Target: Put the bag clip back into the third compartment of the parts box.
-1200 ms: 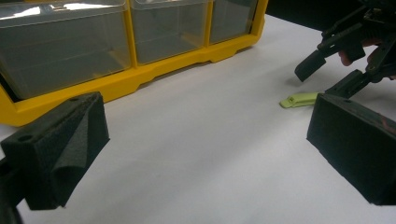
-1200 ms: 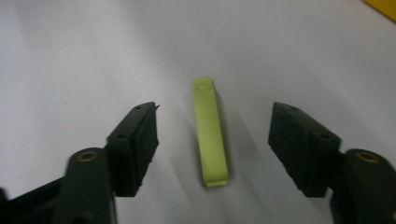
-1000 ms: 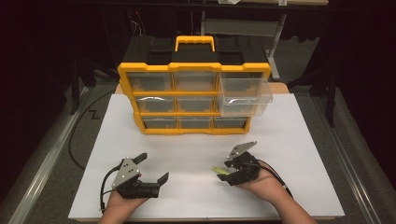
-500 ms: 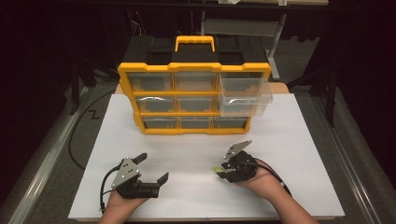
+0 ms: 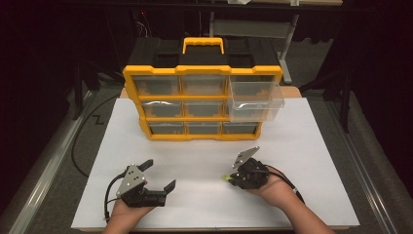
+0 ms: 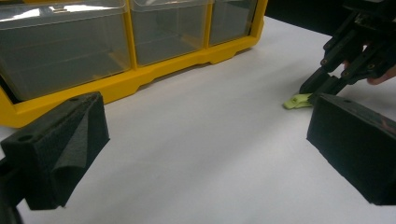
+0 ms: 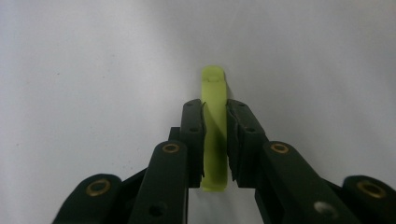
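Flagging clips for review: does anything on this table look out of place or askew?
One clear drawer at the right of the yellow organizer juts out while the others sit flush. Otherwise tidy: the right gripper pinches a small green piece; the left gripper is open.

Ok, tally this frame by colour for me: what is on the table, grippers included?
Yellow and black: 1 drawer organizer
Clear: 1 pulled-out drawer
Lime green: 1 small flat piece
Black: 2, left gripper and right gripper
White: 1 table sheet
Total: 6
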Demonstrator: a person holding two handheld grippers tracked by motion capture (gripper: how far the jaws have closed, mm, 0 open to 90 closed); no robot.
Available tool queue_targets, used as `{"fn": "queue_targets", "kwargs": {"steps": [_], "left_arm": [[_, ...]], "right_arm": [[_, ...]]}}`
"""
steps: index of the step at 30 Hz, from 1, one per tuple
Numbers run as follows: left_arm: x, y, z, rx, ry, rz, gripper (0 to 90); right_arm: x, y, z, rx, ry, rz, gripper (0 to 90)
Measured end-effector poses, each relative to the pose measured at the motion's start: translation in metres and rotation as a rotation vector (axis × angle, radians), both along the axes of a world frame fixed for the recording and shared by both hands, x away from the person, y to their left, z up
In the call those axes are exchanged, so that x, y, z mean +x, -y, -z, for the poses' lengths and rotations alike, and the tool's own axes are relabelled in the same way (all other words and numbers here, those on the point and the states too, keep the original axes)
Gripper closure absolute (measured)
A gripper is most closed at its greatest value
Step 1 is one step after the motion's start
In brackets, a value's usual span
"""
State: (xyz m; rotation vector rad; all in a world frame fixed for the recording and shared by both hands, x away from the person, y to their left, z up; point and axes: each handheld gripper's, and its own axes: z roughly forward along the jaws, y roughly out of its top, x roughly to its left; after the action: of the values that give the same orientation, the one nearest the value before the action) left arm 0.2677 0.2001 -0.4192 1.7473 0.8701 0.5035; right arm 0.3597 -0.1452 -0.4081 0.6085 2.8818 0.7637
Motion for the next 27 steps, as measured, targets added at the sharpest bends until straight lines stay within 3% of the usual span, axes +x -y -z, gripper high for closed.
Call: {"fn": "queue_targets", "kwargs": {"steps": [10, 13, 27], "left_arm": [[-0.001, 0.0, 0.0, -0.004, 0.005, 0.006, 0.4], [0.0, 0.0, 0.0, -0.01, 0.01, 0.005, 0.4], [0.0, -0.001, 0.0, -0.008, 0.012, -0.003, 0.4]], "right_arm": [[-0.004, 0.017, -0.014, -0.033, -0.064, -0.021, 78.9], [-0.005, 0.026, -0.02, -0.072, -0.089, -0.016, 78.9], [-0.003, 0.061, -0.05, -0.121, -0.1, 0.016, 78.8]]}}
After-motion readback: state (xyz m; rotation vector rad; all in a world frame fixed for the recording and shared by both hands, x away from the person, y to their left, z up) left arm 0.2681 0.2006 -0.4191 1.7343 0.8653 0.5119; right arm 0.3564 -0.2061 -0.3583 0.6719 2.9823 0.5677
